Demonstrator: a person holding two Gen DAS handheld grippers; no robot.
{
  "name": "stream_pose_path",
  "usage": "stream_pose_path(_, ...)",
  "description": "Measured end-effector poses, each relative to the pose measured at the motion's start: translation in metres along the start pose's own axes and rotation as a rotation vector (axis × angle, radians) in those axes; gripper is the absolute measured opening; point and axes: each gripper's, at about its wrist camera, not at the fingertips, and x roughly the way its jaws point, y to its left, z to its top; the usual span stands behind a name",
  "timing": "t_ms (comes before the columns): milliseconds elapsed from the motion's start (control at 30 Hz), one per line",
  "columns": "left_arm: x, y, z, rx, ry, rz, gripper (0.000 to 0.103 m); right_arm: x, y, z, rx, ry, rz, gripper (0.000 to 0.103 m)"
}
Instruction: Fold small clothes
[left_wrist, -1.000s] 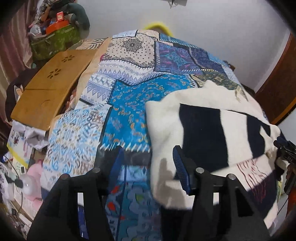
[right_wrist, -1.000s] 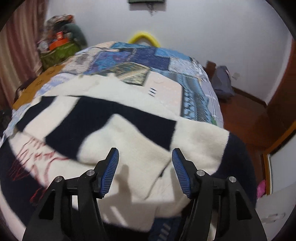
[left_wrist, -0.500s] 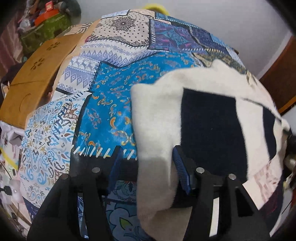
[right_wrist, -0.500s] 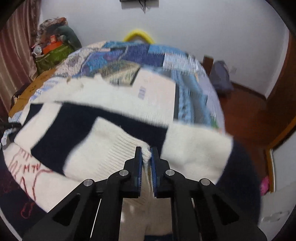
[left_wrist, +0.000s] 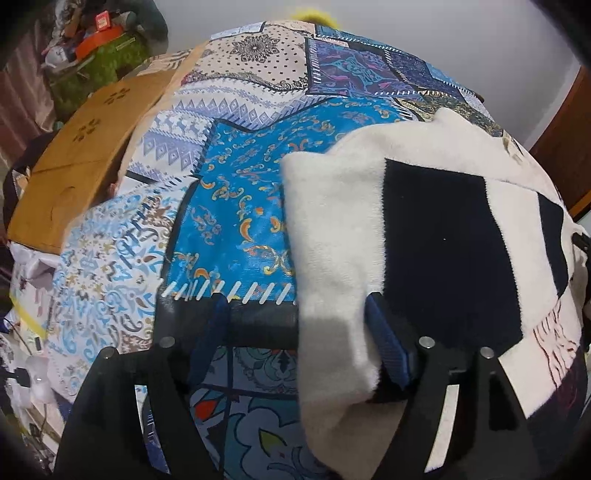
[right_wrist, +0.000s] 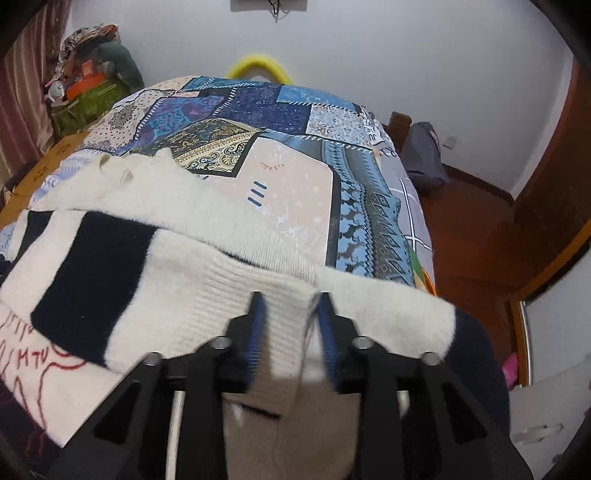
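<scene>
**Gripping the sweater's near edge with both tongs**

Folding starts from a fair grip at two points. The cream and black fluffy knit sweater (left_wrist: 424, 221) lies spread on the bed, over the blue patchwork-print bedcover (left_wrist: 240, 206). The left tongs (left_wrist: 295, 332) stand wide, with the sweater's cream corner between the blue pads (left_wrist: 388, 347) but not pinched. The right tongs (right_wrist: 290, 332) stand partly apart around a ribbed cream fold (right_wrist: 284, 317); whether the pads truly press it, I cannot tell.

My judgement: close the left tongs on the corner first, take a deep bite of the thick knit in both, then lift evenly so the edge stays straight and carries over without dragging the bedcover.

Counted: one sweater, one bedcover, two tongs, one light-brown wooden board with flower cut-outs (left_wrist: 85, 155) beside the bed, one yellow curved bar (right_wrist: 258, 66) beyond the far end.
</scene>
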Motion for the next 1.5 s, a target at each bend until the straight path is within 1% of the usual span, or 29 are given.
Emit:
stream_pose_path(100, -0.018, -0.007, 0.000, 0.029, -0.037, 0.031, 0.076, -0.023, 0.002, -0.001, -0.010, -0.030, 0.025, 0.037)
stream_pose_path(200, -0.046, -0.015, 0.003, 0.040, -0.088, 0.016, 0.076, -0.058, 0.001, -0.001, -0.003, -0.098, 0.061, 0.042)
stream_pose_path(300, -0.081, -0.028, 0.008, 0.046, -0.159, -0.013, 0.076, -0.095, -0.004, -0.002, 0.010, -0.173, 0.076, 0.049)
stream_pose_path(333, -0.091, -0.032, 0.009, 0.052, -0.181, -0.020, 0.076, -0.109, -0.008, -0.004, 0.016, -0.198, 0.076, 0.049)
stream_pose_path(400, -0.114, -0.045, 0.011, 0.070, -0.232, -0.036, 0.076, -0.129, -0.015, -0.006, 0.028, -0.228, 0.069, 0.050)
stream_pose_path(467, -0.134, -0.062, 0.009, 0.091, -0.274, -0.064, 0.076, -0.145, -0.024, -0.012, 0.042, -0.248, 0.057, 0.055)
stream_pose_path(500, -0.139, -0.068, 0.009, 0.099, -0.283, -0.073, 0.076, -0.153, -0.030, -0.017, 0.052, -0.258, 0.045, 0.059)
stream_pose_path(567, -0.149, -0.084, 0.005, 0.124, -0.301, -0.094, 0.076, -0.164, -0.045, -0.031, 0.076, -0.264, 0.014, 0.060)
stream_pose_path(667, -0.150, -0.110, -0.003, 0.161, -0.304, -0.118, 0.077, -0.166, -0.065, -0.053, 0.117, -0.235, -0.028, 0.060)
stream_pose_path(767, -0.141, -0.128, -0.011, 0.186, -0.281, -0.129, 0.077, -0.163, -0.086, -0.082, 0.171, -0.187, -0.051, 0.060)
stream_pose_path(933, -0.113, -0.153, -0.028, 0.210, -0.200, -0.144, 0.077, -0.141, -0.115, -0.134, 0.295, -0.081, -0.064, 0.060)
stream_pose_path(1067, -0.089, -0.165, -0.040, 0.225, -0.138, -0.126, 0.077, -0.118, -0.134, -0.169, 0.397, -0.001, -0.043, 0.060)
stream_pose_path(1167, -0.078, -0.172, -0.047, 0.241, -0.111, -0.118, 0.077, -0.100, -0.141, -0.188, 0.489, 0.039, 0.022, 0.060)
stream_pose_path(1267, -0.073, -0.176, -0.050, 0.255, -0.097, -0.116, 0.077, -0.085, -0.137, -0.197, 0.539, 0.052, 0.088, 0.060)
stream_pose_path(1300, -0.072, -0.177, -0.050, 0.259, -0.097, -0.113, 0.077, -0.082, -0.135, -0.197, 0.547, 0.047, 0.097, 0.057)
stream_pose_path(1333, -0.072, -0.177, -0.051, 0.264, -0.098, -0.109, 0.077, -0.080, -0.133, -0.195, 0.551, 0.033, 0.099, 0.048)
stream_pose_path(1367, -0.071, -0.179, -0.051, 0.270, -0.098, -0.104, 0.077, -0.079, -0.133, -0.195, 0.553, 0.028, 0.107, 0.043)
stream_pose_path(1433, -0.071, -0.181, -0.052, 0.283, -0.101, -0.096, 0.077, -0.079, -0.132, -0.190, 0.552, 0.018, 0.105, 0.019)
stream_pose_path(1500, -0.071, -0.181, -0.052, 0.289, -0.106, -0.095, 0.077, -0.080, -0.131, -0.184, 0.532, 0.009, 0.102, 0.011)
